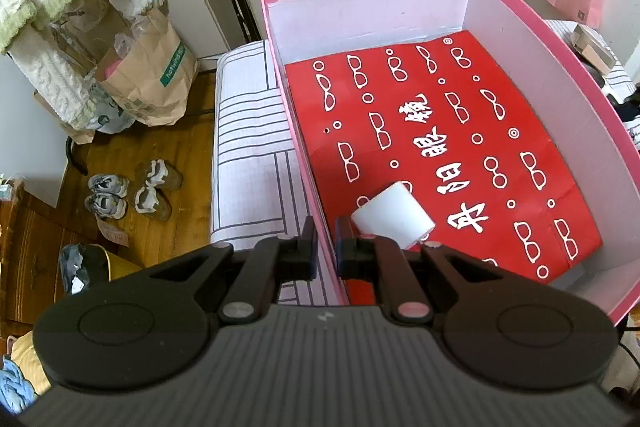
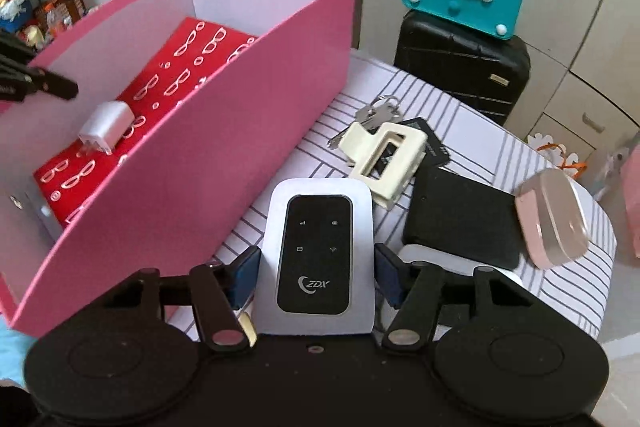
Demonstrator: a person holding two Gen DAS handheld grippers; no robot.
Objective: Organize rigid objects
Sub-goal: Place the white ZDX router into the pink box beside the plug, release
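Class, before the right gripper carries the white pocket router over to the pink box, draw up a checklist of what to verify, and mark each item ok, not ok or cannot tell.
1. Right gripper jaws closed on both sides of the white pocket router with the black ZDX face: ok.
2. Tall pink cardboard box open at the top: ok.
3. Free space on the red printed sheet lining the box: ok.
4. White plug adapter lies near one end, away from the middle: ok.
5. Left gripper clear of the drop path: not ok, its jaws straddle the box wall.
6. Router lifted off the striped cloth: cannot tell.
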